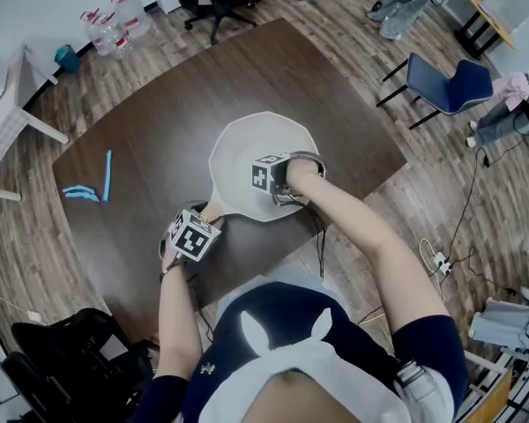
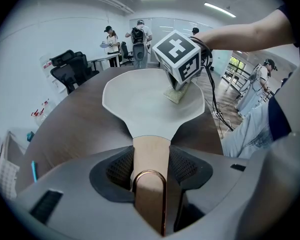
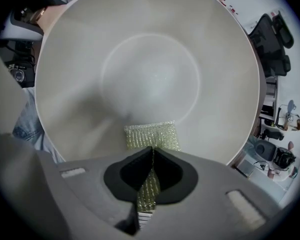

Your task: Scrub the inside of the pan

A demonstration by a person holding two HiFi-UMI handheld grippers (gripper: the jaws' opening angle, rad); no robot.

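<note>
Two grippers in our hands, both busy. Our left gripper [image 2: 151, 158] has its jaws spread fairly wide and clamped on either side of the pan's wooden handle [image 2: 151, 143]. The ribbed pads [image 2: 121, 168] press on its flanks, and the copper-coloured hanging loop [image 2: 150, 172] at the handle's end sits right between them. The pan [image 1: 263, 148] sits flat on the dark brown table [image 1: 150, 148], roughly in the middle, with its handle pointing back toward us and a bit to our left.

Our right gripper [image 3: 151, 159] is pinched almost fully together on a thin yellow-green scrub pad [image 3: 151, 134]. The pad sticks out past the jaw tips and its free end lies against the pale cream inside of the pan. It's on the sloped wall on that gripper's side, not on the flat round bottom. In the left gripper view we see the pad low on the bowl's far right wall, just under the right gripper's marker cube [image 2: 177, 55].

Other stuff around us: a few light blue strips [image 1: 93, 188] lie on the table off to our left, well apart from the pan. On the floor we've got a blue chair [image 1: 445, 82] past the table's far right corner, a black office chair [image 1: 62, 359] near our left side, and some water bottles [image 1: 115, 25] by the wall.
</note>
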